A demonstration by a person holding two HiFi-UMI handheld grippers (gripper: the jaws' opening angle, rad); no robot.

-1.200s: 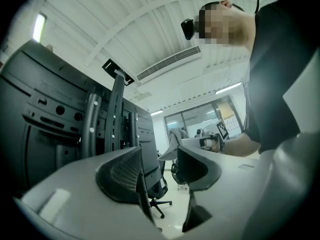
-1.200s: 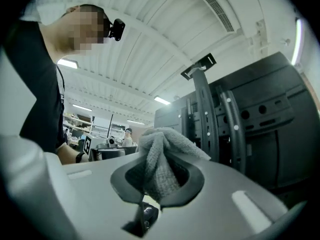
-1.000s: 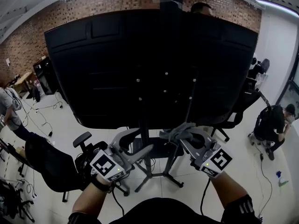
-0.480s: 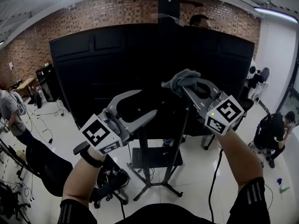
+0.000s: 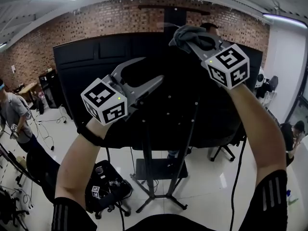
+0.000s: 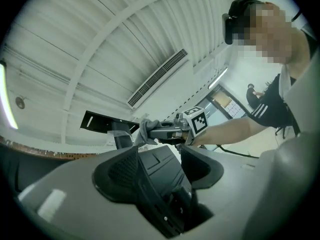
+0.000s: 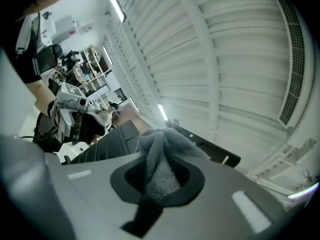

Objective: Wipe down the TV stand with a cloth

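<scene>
A big black TV (image 5: 159, 95) shows its back, mounted on a black stand (image 5: 149, 177) with a pole, a small shelf and splayed legs. My right gripper (image 5: 186, 36) is raised to the TV's top edge, shut on a bunched grey cloth (image 5: 188, 32). In the right gripper view the cloth (image 7: 159, 166) fills the gap between the jaws of the right gripper (image 7: 160, 181). My left gripper (image 5: 150, 70) hovers in front of the TV's upper left; its jaws have just been opening, with nothing between them. The left gripper view shows the left gripper (image 6: 160, 160) empty, with the cloth (image 6: 145, 130) beyond it.
A black bag (image 5: 108, 189) lies on the white floor left of the stand's legs. One person (image 5: 12, 114) stands at far left and another (image 5: 292, 134) is at far right. An office chair (image 5: 226, 150) is behind the TV. A brick wall (image 5: 72, 25) runs behind.
Both grippers have risen from the stand's lower part to the TV's upper edge, the right one carrying the cloth. The left jaws have spread wider.
</scene>
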